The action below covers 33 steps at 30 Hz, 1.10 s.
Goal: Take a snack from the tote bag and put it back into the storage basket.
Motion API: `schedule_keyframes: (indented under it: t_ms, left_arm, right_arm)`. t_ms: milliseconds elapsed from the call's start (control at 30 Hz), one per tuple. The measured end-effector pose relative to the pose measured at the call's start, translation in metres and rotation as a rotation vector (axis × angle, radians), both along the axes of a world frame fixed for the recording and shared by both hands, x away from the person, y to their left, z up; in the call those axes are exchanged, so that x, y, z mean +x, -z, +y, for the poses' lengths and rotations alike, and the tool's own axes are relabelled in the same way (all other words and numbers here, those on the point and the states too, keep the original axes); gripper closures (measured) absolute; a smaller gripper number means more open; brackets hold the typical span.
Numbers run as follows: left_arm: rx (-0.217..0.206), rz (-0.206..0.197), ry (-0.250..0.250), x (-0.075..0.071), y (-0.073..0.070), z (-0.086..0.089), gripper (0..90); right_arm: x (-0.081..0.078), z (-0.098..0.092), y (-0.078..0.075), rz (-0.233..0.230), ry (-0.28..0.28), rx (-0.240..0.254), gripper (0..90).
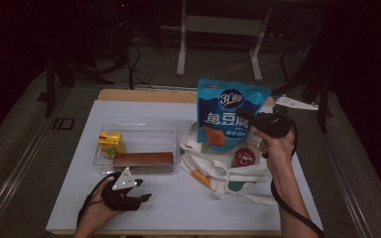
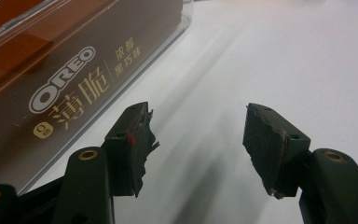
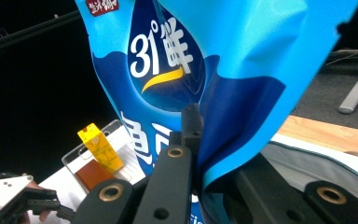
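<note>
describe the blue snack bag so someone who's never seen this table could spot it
Start at the white tote bag on the table's right half. The blue pouch stands upright over it, held at its right edge by the right gripper. It is the tallest, brightest thing there, with a dark drop-shaped logo.

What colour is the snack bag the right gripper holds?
Bright blue snack bag with a darker blue centre and white print; the right gripper view shows it best.
</note>
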<state>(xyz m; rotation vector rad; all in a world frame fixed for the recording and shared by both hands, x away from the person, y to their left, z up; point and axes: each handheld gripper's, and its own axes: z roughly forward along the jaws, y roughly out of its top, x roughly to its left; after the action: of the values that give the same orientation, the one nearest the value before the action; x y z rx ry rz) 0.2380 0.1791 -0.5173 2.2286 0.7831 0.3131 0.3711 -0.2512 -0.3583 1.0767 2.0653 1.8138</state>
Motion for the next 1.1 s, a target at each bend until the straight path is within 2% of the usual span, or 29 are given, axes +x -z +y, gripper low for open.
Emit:
schedule_keyframes:
  t_ms: [800, 1100]
  left_arm:
    - [-0.003, 0.006, 0.002, -0.001, 0.001, -0.001, 41.3]
    - [-0.005, 0.006, 0.003, -0.001, 0.002, -0.001, 41.2]
  right_arm:
    - [-0.012, 0.021, -0.018, -0.016, -0.071, 0.041, 90.0]
    - [-0.014, 0.035, -0.026, -0.026, -0.098, 0.053, 90.0]
